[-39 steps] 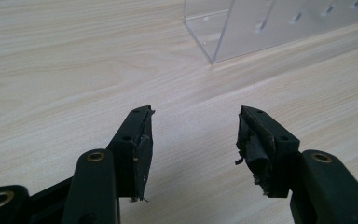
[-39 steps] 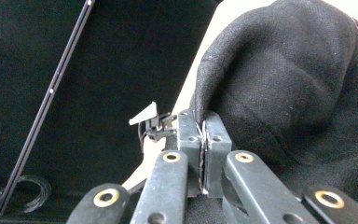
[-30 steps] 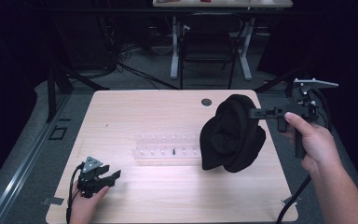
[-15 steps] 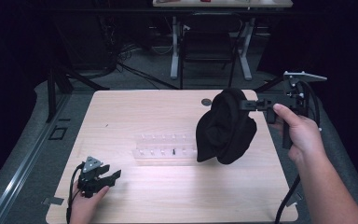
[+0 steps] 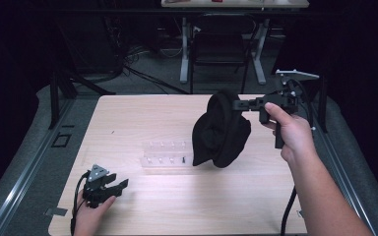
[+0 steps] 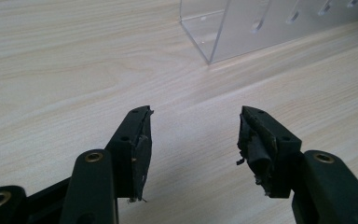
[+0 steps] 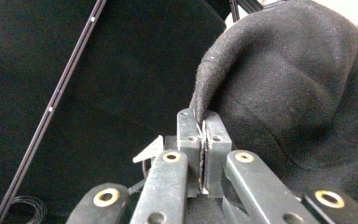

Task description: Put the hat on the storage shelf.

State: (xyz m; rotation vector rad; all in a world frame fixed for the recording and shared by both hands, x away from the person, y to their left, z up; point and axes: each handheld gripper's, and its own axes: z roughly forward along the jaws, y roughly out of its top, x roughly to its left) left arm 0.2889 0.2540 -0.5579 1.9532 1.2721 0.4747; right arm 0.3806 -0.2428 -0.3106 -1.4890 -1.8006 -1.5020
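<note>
Here the right gripper [image 5: 237,104] has its fingers pinched tight on an edge of the black beanie [image 5: 221,130], which hangs in the air over the right part of the table [image 5: 128,118], just beside the clear rack [image 5: 167,155] (its lower end near the rack's right end). Left gripper [image 5: 123,185] rests low at the near left edge, fingers spread with nothing between them.

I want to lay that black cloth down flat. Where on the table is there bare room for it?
Bare wood lies on the far left of the table, beyond the clear rack, and along the near edge between the left gripper and the person's right forearm. The middle is crowded: the rack sits there, and the black cloth hangs beside it from the right gripper.
</note>
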